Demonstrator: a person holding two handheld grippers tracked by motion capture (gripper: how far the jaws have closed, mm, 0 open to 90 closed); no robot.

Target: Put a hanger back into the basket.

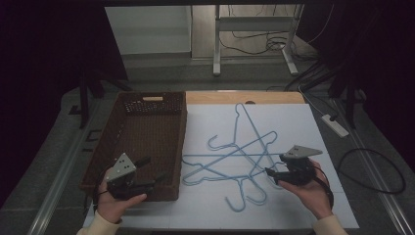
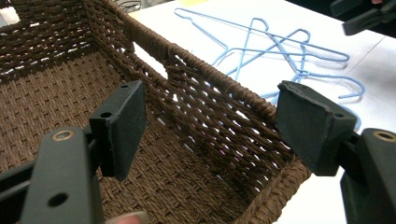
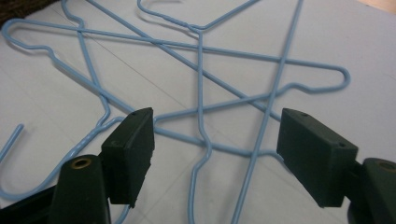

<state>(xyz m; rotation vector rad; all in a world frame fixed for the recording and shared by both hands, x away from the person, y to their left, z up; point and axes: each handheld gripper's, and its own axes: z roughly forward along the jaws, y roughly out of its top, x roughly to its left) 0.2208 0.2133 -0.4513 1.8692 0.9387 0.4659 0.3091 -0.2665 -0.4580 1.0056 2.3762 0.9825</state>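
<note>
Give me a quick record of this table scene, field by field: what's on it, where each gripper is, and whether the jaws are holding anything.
surface: white table top
hangers: blue wire hangers, tangled pile, lying flat right of the basket
basket: brown woven basket, left side, nothing seen inside
left gripper: over the basket's near right corner, jaws open, nothing held
right gripper: at the pile's right edge, jaws open, wires in front, none gripped

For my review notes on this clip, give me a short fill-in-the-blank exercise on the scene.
1. The tangled wire hangers are light ____ in colour.
2. The left gripper hovers over the brown woven ____.
3. The right gripper has its jaws ____, with nothing clamped.
Missing words: blue; basket; open
</note>
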